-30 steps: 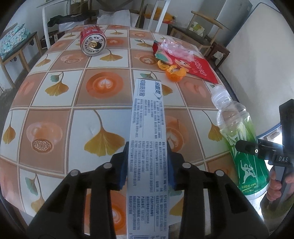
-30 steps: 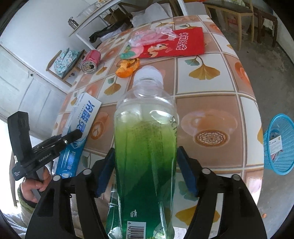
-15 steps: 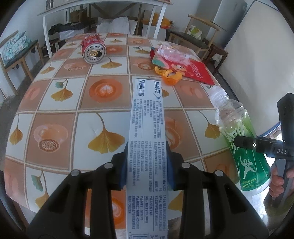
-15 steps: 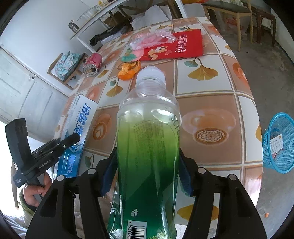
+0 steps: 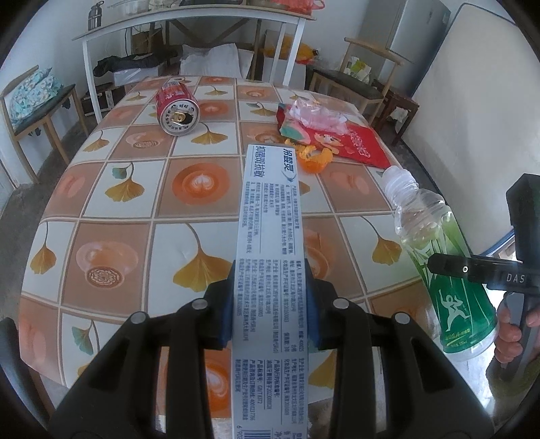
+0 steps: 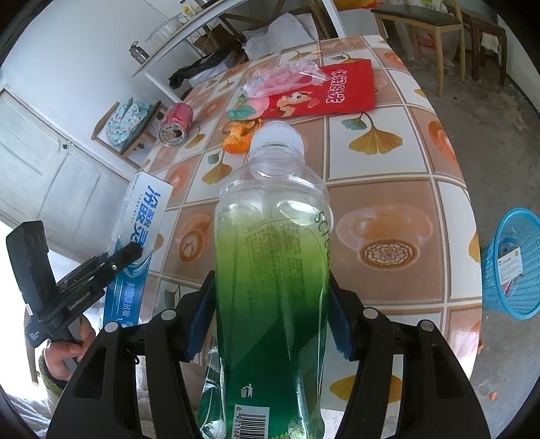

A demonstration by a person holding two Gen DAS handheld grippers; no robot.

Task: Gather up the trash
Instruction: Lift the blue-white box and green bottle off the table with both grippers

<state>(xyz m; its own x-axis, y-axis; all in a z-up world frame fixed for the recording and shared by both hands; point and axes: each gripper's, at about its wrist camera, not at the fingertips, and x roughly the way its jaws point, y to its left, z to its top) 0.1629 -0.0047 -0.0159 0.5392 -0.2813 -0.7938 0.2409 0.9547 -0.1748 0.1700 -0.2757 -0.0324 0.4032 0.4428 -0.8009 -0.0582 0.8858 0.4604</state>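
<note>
My left gripper [image 5: 270, 304] is shut on a long blue-and-white toothpaste box [image 5: 270, 236] and holds it above the near edge of the tiled table [image 5: 118, 209]. My right gripper [image 6: 271, 317] is shut on a clear green plastic bottle [image 6: 273, 256] with a white cap, held above the table's near edge. The bottle also shows in the left wrist view [image 5: 442, 270], and the box in the right wrist view [image 6: 141, 236]. On the table lie a red can [image 5: 177, 109] on its side, orange peel [image 5: 314, 158], a red packet [image 5: 354, 141] and a clear plastic wrapper [image 5: 317, 113].
A blue mesh basket [image 6: 513, 266] stands on the floor right of the table, with some paper in it. Wooden chairs [image 5: 364, 81] stand beyond the table, a chair with a cushion [image 5: 30, 98] at the left, and a white shelf table [image 5: 189, 27] at the back.
Both grippers have risen and drawn back a little from the table, each still holding its object. The items on the table have not moved.
</note>
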